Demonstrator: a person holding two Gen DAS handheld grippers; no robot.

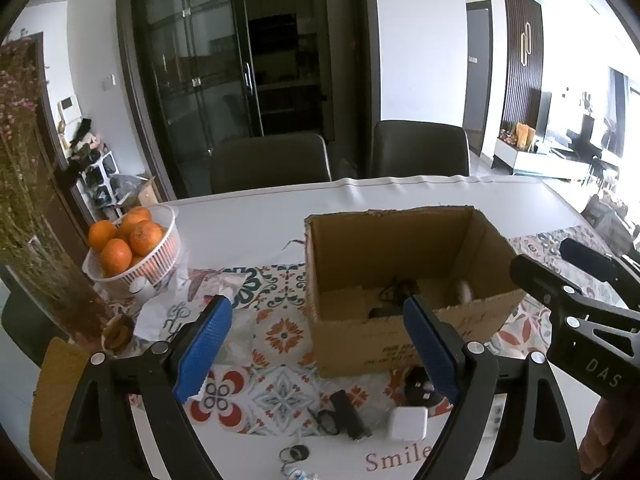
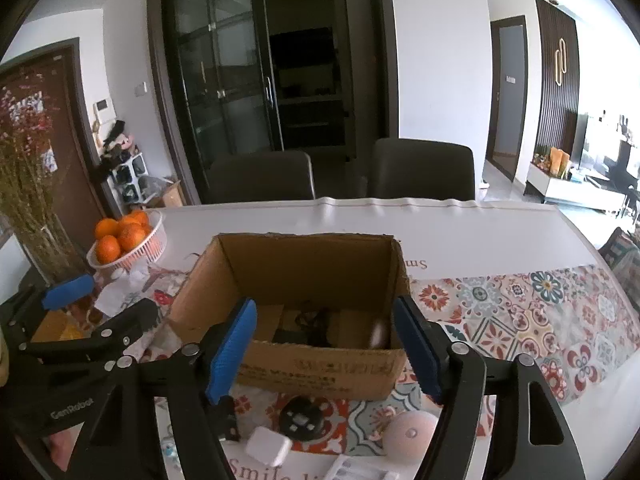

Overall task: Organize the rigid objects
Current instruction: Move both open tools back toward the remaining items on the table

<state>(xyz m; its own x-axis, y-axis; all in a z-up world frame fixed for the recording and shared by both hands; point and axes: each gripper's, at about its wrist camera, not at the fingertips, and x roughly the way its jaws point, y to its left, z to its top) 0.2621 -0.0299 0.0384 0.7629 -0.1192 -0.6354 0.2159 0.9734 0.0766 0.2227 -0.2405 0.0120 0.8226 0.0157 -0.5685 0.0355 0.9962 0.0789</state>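
Observation:
An open cardboard box [image 1: 400, 280] [image 2: 304, 280] stands on the patterned runner, with a black cable [image 2: 312, 322] and a blurred falling object [image 2: 380, 332] inside. My left gripper [image 1: 318, 344] is open and empty, just in front of the box's left corner. My right gripper [image 2: 326, 344] is open and empty above the box's near wall; it also shows in the left wrist view [image 1: 560, 276]. In front of the box lie a white square charger [image 1: 408, 422] [image 2: 268, 446], a round black plug [image 2: 301, 418], a black stick-shaped item [image 1: 350, 414] and a pink round thing [image 2: 410, 436].
A white basket of oranges [image 1: 132, 248] [image 2: 128, 240] stands at the left with crumpled paper by it. A vase of dried flowers [image 1: 28, 184] is at the far left. Two dark chairs [image 1: 272, 160] stand behind the table. A keyring [image 1: 294, 452] lies near the front edge.

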